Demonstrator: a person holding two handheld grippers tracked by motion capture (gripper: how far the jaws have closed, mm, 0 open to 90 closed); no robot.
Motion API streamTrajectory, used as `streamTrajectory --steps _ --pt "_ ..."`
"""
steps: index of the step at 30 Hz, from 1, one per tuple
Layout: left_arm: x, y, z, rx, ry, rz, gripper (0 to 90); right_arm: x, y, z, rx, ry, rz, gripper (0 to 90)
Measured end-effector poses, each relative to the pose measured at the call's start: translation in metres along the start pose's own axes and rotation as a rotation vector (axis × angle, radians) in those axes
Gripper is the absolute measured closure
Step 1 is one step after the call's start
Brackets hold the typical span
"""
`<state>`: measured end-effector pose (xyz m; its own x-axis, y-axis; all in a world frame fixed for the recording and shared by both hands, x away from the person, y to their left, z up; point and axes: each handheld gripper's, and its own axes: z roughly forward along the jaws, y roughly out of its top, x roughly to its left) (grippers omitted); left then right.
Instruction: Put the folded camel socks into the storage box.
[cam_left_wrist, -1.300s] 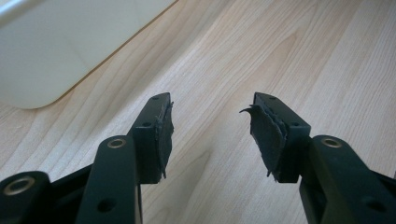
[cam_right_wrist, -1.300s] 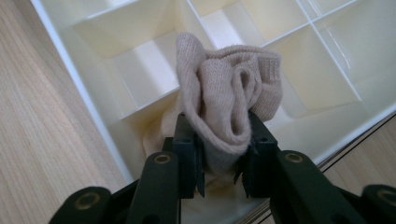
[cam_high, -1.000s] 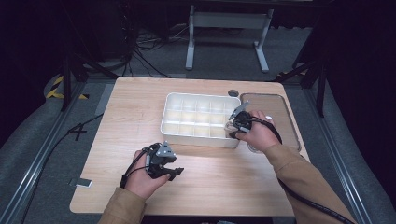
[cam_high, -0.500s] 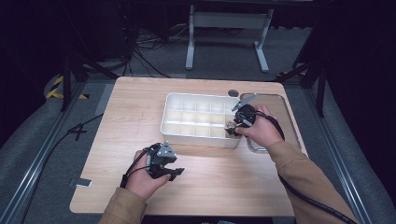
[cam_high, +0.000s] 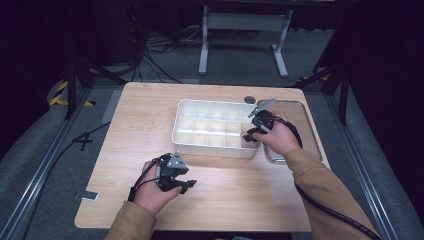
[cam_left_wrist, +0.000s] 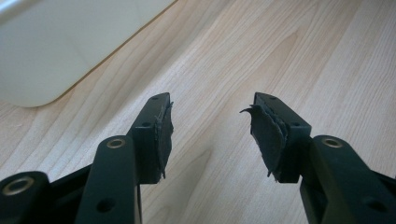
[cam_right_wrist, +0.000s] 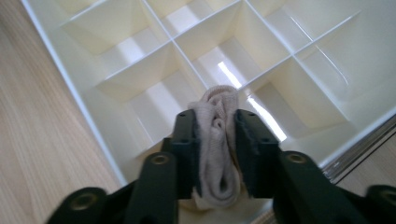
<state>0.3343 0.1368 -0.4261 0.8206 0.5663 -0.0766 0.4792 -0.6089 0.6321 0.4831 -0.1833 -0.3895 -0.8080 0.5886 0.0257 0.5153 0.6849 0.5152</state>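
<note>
The right gripper (cam_right_wrist: 215, 140) has its two black fingers (cam_right_wrist: 187, 140) pressed against either side of a rolled beige knitted cloth, perhaps a sock (cam_right_wrist: 217, 154), which bulges out above and below the pads. These fingers have just been closing, with the cloth between them, and they now pinch it firmly. The bundle hangs over the near right corner of a white plastic tray divided into many square compartments (cam_right_wrist: 116, 84); in the high view the right gripper (cam_high: 251, 134) sits above that same corner of the divided tray (cam_high: 200, 112), but whether the cloth touches a compartment floor I cannot tell. The compartments that can be seen around the cloth have bare, glossy floors. Just to the right of the divided tray lies a shallow tray with a metal rim (cam_high: 300, 107), its near part covered by the right hand (cam_high: 277, 137) and sleeve.

The left gripper (cam_left_wrist: 210, 133) has its fingers (cam_left_wrist: 159, 133) spread wide with nothing between them, the frayed dark pads facing each other above bare wood. It points low over the light wooden surface (cam_high: 150, 125), with a rounded corner of the white tray at the upper left of the left gripper view. In the high view the left gripper (cam_high: 182, 186) rests in the left hand (cam_high: 152, 192) near the front edge of the surface, well apart from the divided tray.
</note>
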Motion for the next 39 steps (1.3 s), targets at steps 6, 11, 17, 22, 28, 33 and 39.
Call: streamTrajectory --steps 6,11,17,22,28,33,39 --pt "-0.001 0.001 0.001 0.009 -0.001 0.003 48.7 0.006 -0.001 -0.003 0.068 -0.006 -0.023 76.1" --pt "-0.001 0.001 0.000 0.011 -0.001 0.002 48.7 0.006 -0.004 0.003 0.110 -0.004 -0.013 77.3" --pt "-0.001 0.000 0.001 0.009 -0.004 0.001 48.7 0.008 -0.007 0.019 0.153 0.009 -0.002 78.2" --pt "-0.002 0.000 0.002 0.010 -0.006 0.004 48.7 0.007 -0.005 0.023 0.165 0.013 0.012 78.3" --pt "-0.002 0.000 0.002 0.010 -0.006 0.004 48.6 0.007 -0.007 0.024 0.153 0.006 0.023 77.1" --pt "-0.001 0.001 0.002 0.004 -0.004 0.004 48.5 0.003 -0.010 0.018 0.106 0.027 0.058 68.7" --pt "-0.001 0.002 0.003 0.006 -0.009 0.008 48.2 0.003 -0.014 0.009 0.039 0.042 0.095 57.3"
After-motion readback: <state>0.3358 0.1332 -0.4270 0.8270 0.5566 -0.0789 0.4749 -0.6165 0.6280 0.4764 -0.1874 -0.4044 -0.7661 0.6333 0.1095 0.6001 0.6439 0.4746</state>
